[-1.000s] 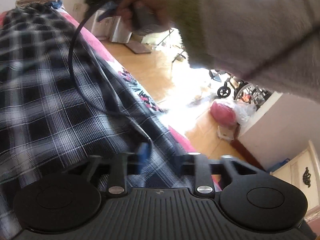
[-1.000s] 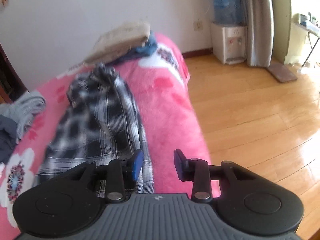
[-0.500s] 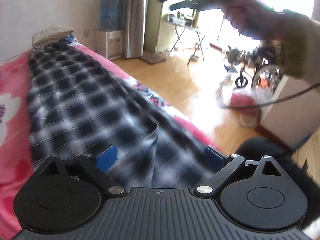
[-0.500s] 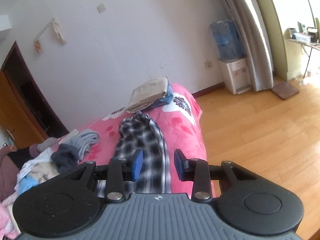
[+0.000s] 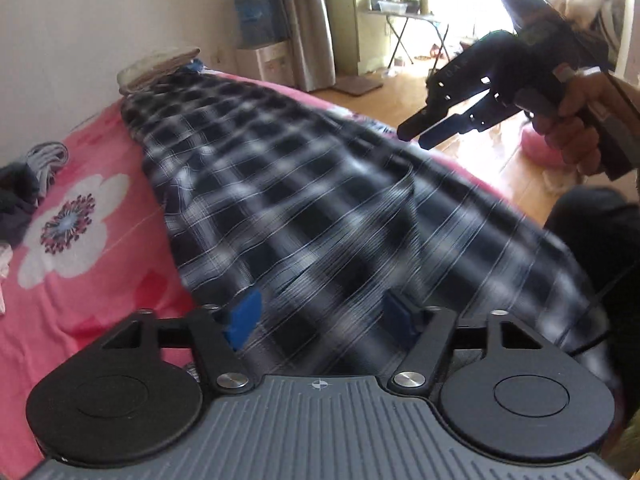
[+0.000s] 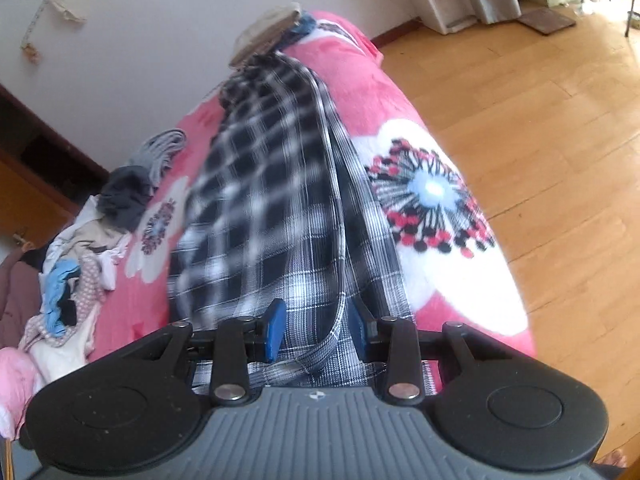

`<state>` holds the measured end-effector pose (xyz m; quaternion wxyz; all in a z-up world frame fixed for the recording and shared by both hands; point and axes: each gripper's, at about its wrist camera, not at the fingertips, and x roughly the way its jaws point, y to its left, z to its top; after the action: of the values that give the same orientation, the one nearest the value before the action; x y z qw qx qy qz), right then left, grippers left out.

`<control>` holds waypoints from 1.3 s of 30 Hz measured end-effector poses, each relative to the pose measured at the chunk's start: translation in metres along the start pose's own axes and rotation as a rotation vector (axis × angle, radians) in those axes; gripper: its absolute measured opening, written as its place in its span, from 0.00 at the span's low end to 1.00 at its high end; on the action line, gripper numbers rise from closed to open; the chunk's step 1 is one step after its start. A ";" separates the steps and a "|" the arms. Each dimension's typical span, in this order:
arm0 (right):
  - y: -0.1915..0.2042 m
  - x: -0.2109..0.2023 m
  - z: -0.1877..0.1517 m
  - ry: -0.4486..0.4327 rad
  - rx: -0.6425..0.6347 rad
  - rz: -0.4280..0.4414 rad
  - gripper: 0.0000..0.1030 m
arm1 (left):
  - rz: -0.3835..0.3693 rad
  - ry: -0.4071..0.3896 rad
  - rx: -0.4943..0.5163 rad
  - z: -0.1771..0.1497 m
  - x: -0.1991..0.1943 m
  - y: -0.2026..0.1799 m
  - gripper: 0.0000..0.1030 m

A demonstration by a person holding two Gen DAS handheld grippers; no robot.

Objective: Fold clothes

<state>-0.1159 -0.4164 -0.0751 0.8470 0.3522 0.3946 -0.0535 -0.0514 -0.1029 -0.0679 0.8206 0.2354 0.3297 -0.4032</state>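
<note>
1. Left gripper [image 5: 320, 314] low over the plaid shirt [image 5: 304, 200], jaws closing, cloth beneath them, pads clear of it.
2. Right gripper [image 6: 316, 326] at the shirt's near hem, jaws partly apart, a fold edge between the pads, no visible pinch.
3. Shirt stretched along the pink floral bed [image 6: 440, 200] toward 12 o'clock.
4. Folded stack [image 6: 264, 32] at 12 o'clock; loose laundry [image 6: 72, 264] at 9.

We can read no text, label, brand or number anywhere in either view. The only sign we make out is a small round crosshair mark at the top centre of each gripper's grey ribbed housing [image 5: 319, 384], and it carries no letters.
</note>
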 end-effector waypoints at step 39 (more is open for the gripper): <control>0.014 0.068 0.028 0.020 -0.205 -0.133 0.34 | -0.468 0.053 -0.006 0.001 -0.011 -0.030 0.00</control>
<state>-0.0465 -0.4110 -0.1035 0.8691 0.2374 0.4290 -0.0654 -0.0806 -0.1152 -0.0628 0.6964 0.1607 0.3979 -0.5752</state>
